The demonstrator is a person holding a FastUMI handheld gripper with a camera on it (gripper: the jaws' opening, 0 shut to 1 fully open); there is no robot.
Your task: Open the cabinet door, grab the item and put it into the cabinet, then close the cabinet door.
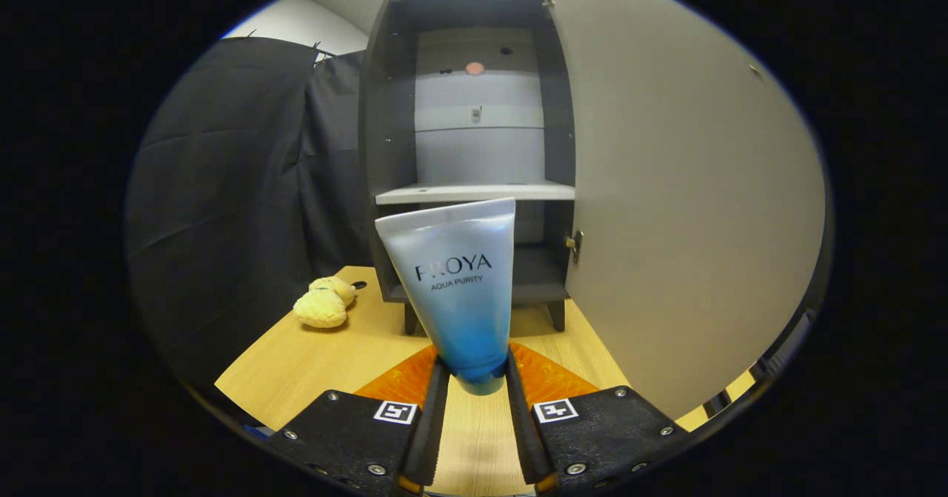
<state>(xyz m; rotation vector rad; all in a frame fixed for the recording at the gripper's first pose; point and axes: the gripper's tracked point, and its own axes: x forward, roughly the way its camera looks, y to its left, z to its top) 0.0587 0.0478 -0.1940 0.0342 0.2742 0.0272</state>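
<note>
At frame centre the tube point(459, 282) is clamped by its cap end in the tool point(478, 378), to be carried level onto the shelf point(474, 192) of the opened cabinet point(385, 149), clear of the door point(681, 186).

One cosmetic tube point(455, 289) is standing upright, cap end down, with both fingers of the one tool point(478, 378) pressing on its lower end. One cabinet point(385, 149) is standing on the wooden counter point(311, 356) beyond the tube, showing one open door point(689, 208), one pale shelf point(474, 192) and two visible legs. One yellow plush toy point(324, 304) is lying on the counter beside the cabinet. Two square markers are sitting on the tool, one per side.
</note>
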